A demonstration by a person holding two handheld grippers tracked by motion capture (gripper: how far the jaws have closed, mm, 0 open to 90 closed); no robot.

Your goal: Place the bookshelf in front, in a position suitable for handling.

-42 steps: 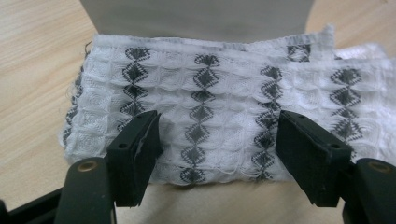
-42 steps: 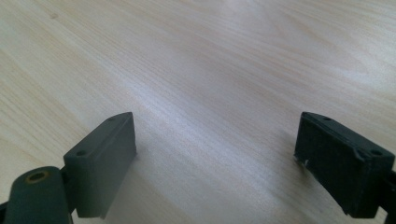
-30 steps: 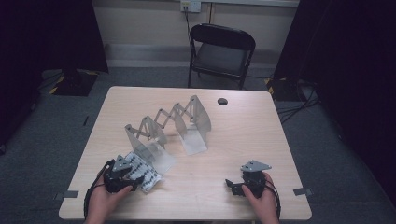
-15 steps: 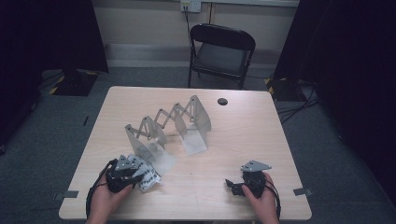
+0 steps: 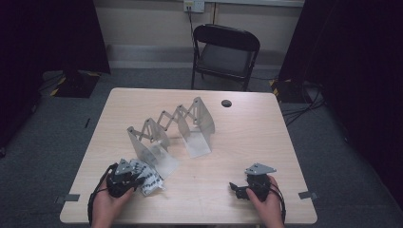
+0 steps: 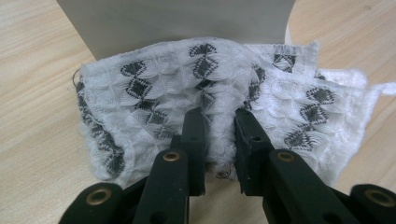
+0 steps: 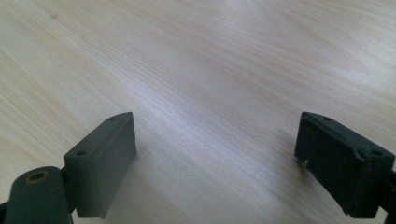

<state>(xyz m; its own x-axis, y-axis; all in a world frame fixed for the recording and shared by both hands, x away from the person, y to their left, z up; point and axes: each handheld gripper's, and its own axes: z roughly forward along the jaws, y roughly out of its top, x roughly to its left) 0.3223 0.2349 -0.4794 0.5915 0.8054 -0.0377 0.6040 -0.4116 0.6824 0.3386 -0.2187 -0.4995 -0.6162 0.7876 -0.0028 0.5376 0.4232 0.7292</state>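
White patterned cloth [image 6: 219, 107] pinched in left tool [image 6: 219, 128], just closed (metal rack [image 5: 168, 130] directly behind); right tool [image 7: 215, 154] wide over bare desk [image 7: 210, 60].

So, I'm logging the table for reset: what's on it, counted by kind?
Patterned white cloth: 1
Folding metal rack: 1
Small dark round object: 1
Grippers: 2, left gripper and right gripper
Total: 5

One patterned cloth [image 5: 147, 176], one folding metal rack [image 5: 167, 130], one table [image 5: 266, 137], one chair [image 5: 225, 52], two grippers.
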